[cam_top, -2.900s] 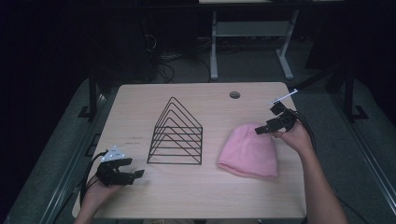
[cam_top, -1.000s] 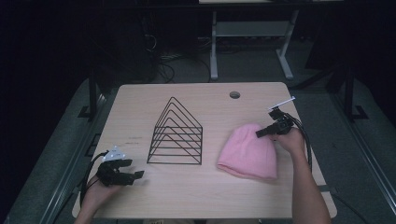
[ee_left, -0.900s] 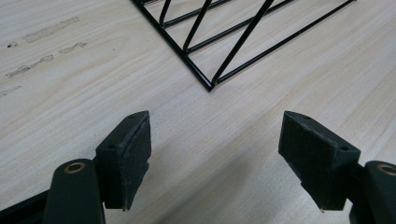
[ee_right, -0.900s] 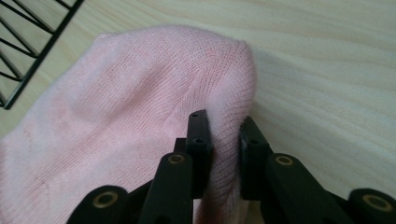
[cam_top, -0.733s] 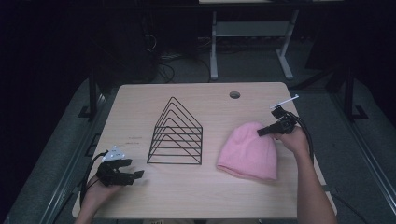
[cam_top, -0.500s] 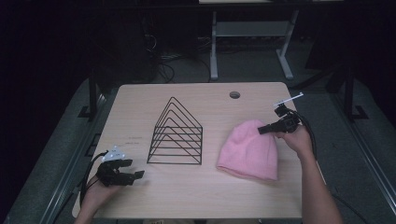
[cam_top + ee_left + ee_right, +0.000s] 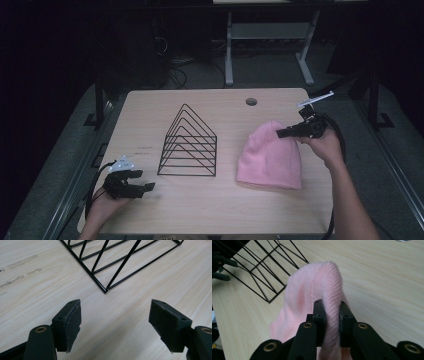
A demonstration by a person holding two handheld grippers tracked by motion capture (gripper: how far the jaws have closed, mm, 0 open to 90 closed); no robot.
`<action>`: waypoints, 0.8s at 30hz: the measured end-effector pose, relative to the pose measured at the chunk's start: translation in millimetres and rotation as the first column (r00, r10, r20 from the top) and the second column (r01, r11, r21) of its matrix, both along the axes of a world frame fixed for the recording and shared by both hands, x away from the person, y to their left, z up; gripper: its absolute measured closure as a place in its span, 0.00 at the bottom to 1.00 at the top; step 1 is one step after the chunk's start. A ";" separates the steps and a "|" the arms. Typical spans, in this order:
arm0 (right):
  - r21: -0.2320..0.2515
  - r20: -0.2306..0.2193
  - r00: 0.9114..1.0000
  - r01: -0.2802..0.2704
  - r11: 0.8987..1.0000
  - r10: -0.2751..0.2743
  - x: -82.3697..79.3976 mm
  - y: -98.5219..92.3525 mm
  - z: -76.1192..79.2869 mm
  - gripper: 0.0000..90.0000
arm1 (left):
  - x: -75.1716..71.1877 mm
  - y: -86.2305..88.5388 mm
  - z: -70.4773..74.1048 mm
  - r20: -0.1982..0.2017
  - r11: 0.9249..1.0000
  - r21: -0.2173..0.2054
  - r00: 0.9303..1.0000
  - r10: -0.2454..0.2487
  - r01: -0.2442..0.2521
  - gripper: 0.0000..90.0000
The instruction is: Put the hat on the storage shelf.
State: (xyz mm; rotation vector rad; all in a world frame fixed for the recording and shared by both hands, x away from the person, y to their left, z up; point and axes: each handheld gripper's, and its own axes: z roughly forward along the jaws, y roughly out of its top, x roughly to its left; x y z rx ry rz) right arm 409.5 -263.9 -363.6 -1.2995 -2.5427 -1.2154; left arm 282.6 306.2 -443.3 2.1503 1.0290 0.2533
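Right gripper (image 7: pixel 329 312) has its jaws pressed together on a fold of the pink hat (image 7: pixel 312 290), pinching the knit near the crown, and in the high view the right gripper (image 7: pixel 295 132) sits at the hat's far right edge. Most of the hat (image 7: pixel 270 157) lies on the right half of the table (image 7: pixel 225 210), well apart from the black wire rack (image 7: pixel 189 145) at the middle. Left gripper (image 7: pixel 131 184) rests near the front left corner, jaws spread with nothing between them, pointing at a corner of the rack (image 7: pixel 117 265).

The step looks like lifting the hat off the table, perhaps to bring it to the rack. To do it well, the pinch should stay firm, since soft knit slides easily out of flat pads. A straight, steady rise until the brim hangs free would keep the fabric from dragging. How deep the fold goes between the pads is hard to judge, as the knit hides their inner faces. If the hat is carried toward the rack, it should stay high enough that the hanging edge cannot snag a wire.
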 end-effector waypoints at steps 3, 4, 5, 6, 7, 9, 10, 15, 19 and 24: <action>0.003 0.019 1.000 -0.016 1.000 0.016 -4.9 2.0 13.2 0.89 | -0.2 0.0 3.7 0.000 1.000 -0.012 1.000 -0.003 0.003 0.29; -0.001 0.031 0.999 -0.027 1.000 0.027 -6.8 3.1 18.6 0.89 | -0.7 -0.9 4.5 -0.003 1.000 -0.024 1.000 0.000 0.000 0.29; -0.004 0.040 0.999 -0.034 0.999 0.034 -9.0 4.4 24.5 0.89 | -0.5 -1.2 6.1 -0.002 1.000 -0.020 1.000 -0.008 0.007 0.29; -0.004 0.051 0.998 -0.044 0.999 0.044 -10.9 5.5 30.2 0.89 | -0.5 -1.8 7.9 0.001 1.000 -0.016 1.000 -0.013 0.013 0.29; -0.004 0.061 0.997 -0.049 0.999 0.049 -13.1 6.8 36.0 0.89 | -0.6 -2.3 10.1 0.006 1.000 -0.019 1.000 -0.018 0.018 0.29; -0.009 0.085 0.994 -0.063 0.998 0.064 -17.2 9.0 47.2 0.89 | -2.1 -2.8 15.3 0.006 0.999 -0.030 1.000 -0.022 0.022 0.29; -0.011 0.094 0.993 -0.072 0.997 0.072 -19.0 10.3 52.4 0.89 | -2.5 -2.2 18.6 0.005 0.999 -0.029 1.000 -0.030 0.030 0.29; -0.050 0.121 0.987 -0.099 0.994 0.105 -26.7 17.2 74.2 0.89 | -7.9 -2.4 39.0 0.021 0.997 -0.009 0.997 -0.078 0.079 0.29; -0.056 0.134 0.984 -0.108 0.993 0.115 -29.6 21.0 86.7 0.89 | -9.1 -4.3 56.4 0.022 0.993 -0.027 0.993 -0.118 0.118 0.29; -0.044 0.147 0.983 -0.109 0.993 0.114 -31.8 22.3 100.0 0.89 | -6.7 -10.7 79.8 0.037 0.986 -0.032 0.986 -0.162 0.163 0.29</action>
